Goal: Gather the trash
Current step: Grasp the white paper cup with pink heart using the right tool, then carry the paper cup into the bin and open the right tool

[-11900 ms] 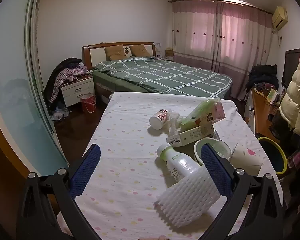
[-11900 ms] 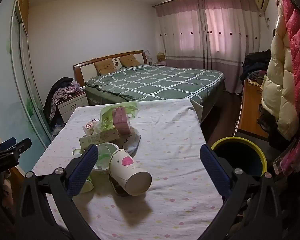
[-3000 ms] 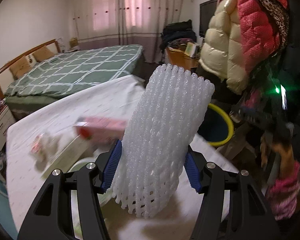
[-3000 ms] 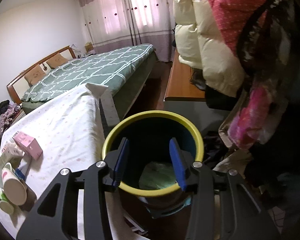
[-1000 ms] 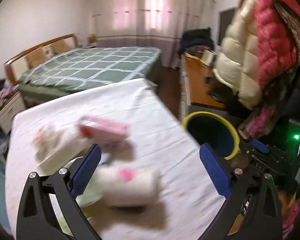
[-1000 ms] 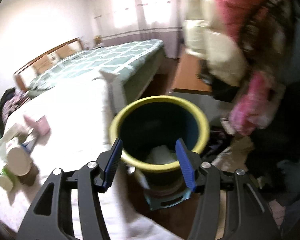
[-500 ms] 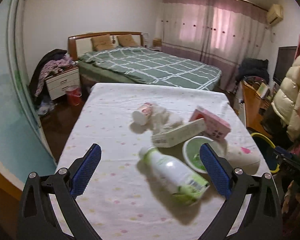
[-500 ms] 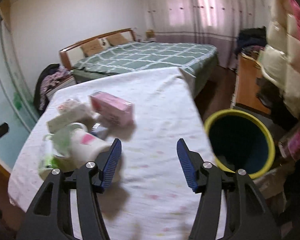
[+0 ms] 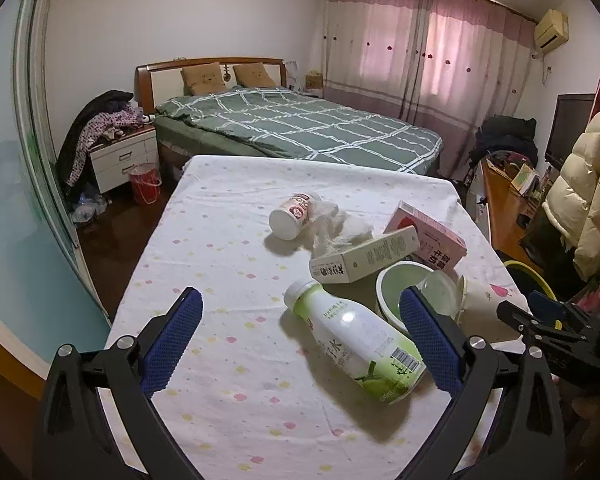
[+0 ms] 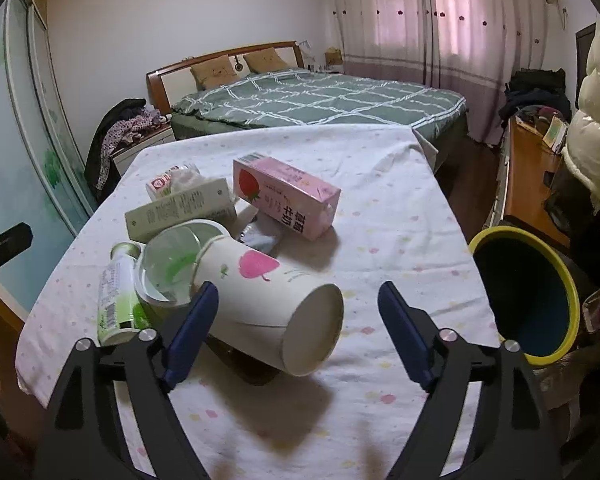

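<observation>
On the cloth-covered table (image 9: 228, 264), the trash lies clustered toward the right edge: a green-and-white drink bottle (image 9: 356, 344) on its side, a white carton (image 9: 364, 260), a pink strawberry-milk carton (image 10: 286, 196), a green bowl (image 9: 396, 284), a small yogurt cup (image 9: 290, 216) and an overturned paper cup (image 10: 272, 316). Off the table's right edge stands the yellow-rimmed bin (image 10: 528, 292). Left gripper (image 9: 300, 336) is spread wide and empty above the bottle. Right gripper (image 10: 296, 336) is likewise spread and empty, its fingers flanking the paper cup without touching.
</observation>
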### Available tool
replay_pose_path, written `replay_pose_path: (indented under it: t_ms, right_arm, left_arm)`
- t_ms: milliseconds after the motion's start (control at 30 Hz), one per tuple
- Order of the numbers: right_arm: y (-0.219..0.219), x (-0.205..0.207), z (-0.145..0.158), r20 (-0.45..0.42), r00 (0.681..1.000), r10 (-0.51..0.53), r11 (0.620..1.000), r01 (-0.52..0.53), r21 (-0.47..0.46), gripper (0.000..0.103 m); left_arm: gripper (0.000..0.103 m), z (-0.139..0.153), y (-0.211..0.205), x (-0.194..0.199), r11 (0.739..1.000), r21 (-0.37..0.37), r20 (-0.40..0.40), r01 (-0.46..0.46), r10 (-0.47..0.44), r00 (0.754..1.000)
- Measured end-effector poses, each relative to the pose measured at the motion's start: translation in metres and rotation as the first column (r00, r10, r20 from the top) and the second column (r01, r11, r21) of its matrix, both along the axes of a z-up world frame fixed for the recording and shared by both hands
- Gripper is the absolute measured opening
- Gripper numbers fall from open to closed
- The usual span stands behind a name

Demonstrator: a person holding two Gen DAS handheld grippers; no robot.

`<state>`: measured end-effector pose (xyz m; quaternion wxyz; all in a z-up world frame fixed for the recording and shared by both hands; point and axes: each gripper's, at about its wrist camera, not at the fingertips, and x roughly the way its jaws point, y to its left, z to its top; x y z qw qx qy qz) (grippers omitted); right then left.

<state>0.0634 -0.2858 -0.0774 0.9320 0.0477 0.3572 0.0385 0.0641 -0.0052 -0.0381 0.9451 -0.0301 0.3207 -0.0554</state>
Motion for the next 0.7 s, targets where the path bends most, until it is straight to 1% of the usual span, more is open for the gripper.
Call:
replay_pose_path:
  t_ms: [133, 400, 433, 700]
  right_arm:
    - [-0.008, 0.008, -0.008, -0.031, 0.999, 0.02, 0.998, -0.018, 0.058, 0.081]
    - [-0.003, 0.024, -0.017, -0.065, 0.996, 0.068, 0.993, -0.06, 0.106, 0.081]
    - [-0.002, 0.024, -0.018, -0.068, 0.995, 0.068, 0.993, -0.061, 0.105, 0.075]
    - [-0.007, 0.019, -0.011, -0.043, 0.998, 0.044, 0.993, -0.039, 0.108, 0.066]
  left_arm:
    - [0.097, 0.002, -0.006, -0.001, 1.0, -0.001, 0.003, 0.011, -0.011, 1.0]
    - [0.097, 0.005, -0.013, -0.005, 1.0, 0.002, 0.017, 0.025, -0.025, 1.0]
    - [0.097, 0.005, -0.013, -0.005, 1.0, 0.001, 0.017, 0.025, -0.025, 1.0]
    - [0.097, 0.001, -0.016, -0.004, 1.0, -0.006, 0.003, 0.027, -0.027, 1.0]
